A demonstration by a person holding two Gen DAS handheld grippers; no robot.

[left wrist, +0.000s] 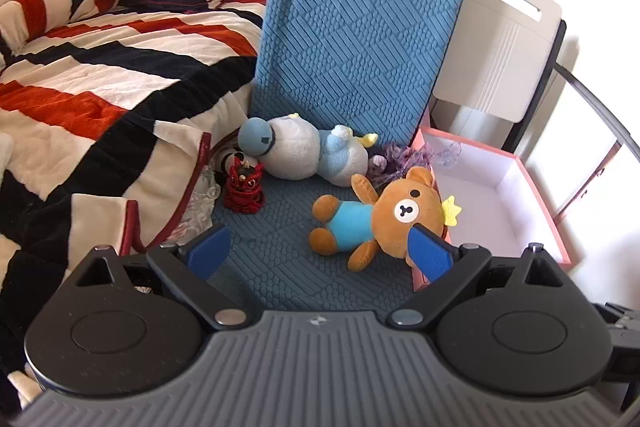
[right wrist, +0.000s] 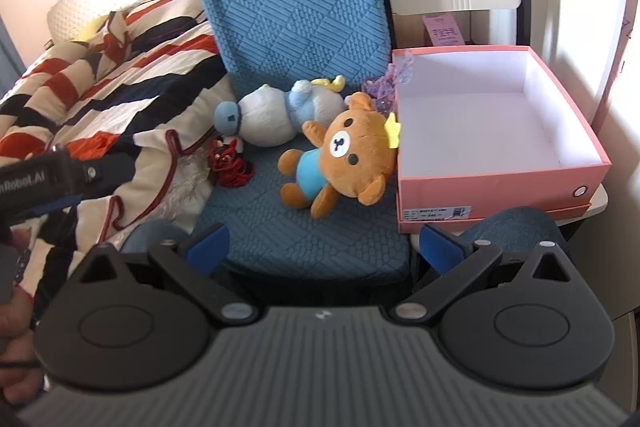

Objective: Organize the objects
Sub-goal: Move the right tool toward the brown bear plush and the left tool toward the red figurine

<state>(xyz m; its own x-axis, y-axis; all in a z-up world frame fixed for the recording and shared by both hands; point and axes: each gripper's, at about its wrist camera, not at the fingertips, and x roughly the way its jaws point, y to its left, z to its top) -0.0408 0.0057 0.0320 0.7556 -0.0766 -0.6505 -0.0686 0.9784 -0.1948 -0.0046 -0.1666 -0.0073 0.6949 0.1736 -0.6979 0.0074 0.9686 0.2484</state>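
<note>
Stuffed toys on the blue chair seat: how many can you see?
2. The brown plush bear in a blue shirt lies beside the pink cardboard box; the grey and blue plush doll lies behind it, near the backrest. Others may be hidden.

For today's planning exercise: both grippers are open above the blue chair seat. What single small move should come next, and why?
Probably ease the left gripper forward and close on the brown teddy bear. Its jaws are open and empty, one finger already at the bear's head. The bear lies loose on the blue chair seat, right beside the pink box, which looks empty, so it seems the easiest first toy to stow.
</note>
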